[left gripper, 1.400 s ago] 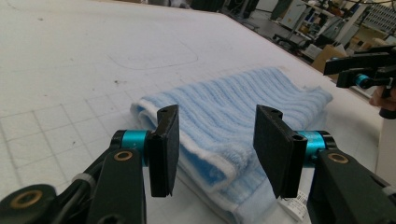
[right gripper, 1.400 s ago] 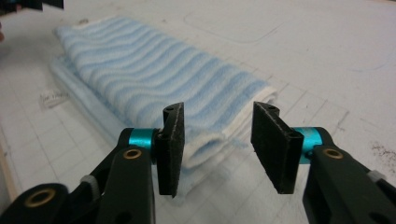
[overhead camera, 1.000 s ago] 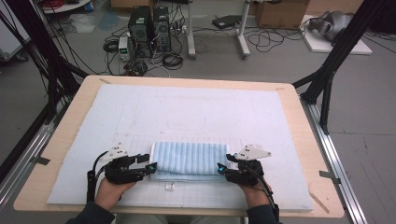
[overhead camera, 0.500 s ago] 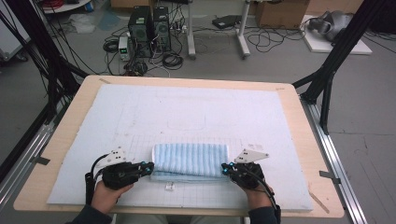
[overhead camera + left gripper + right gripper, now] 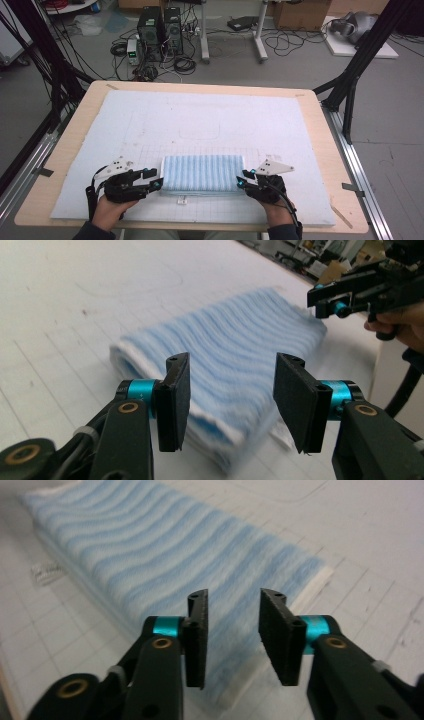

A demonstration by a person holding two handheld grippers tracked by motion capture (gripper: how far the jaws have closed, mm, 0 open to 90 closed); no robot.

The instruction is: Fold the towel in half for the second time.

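Left tongs (image 5: 227,400) view — towel (image 5: 240,355) edge rolled, folded thick.

No legible text, label, brand, number or sign in the high view or either gripper view. The small white tag (image 5: 181,201) at the near edge of the folded blue-and-white striped towel (image 5: 202,173) is too small and blurred to read. The white padded mat (image 5: 200,120) on the counter carries only faint printed grid lines and an outlined rounded shape, no characters. Equipment on the floor behind the counter shows no readable markings.
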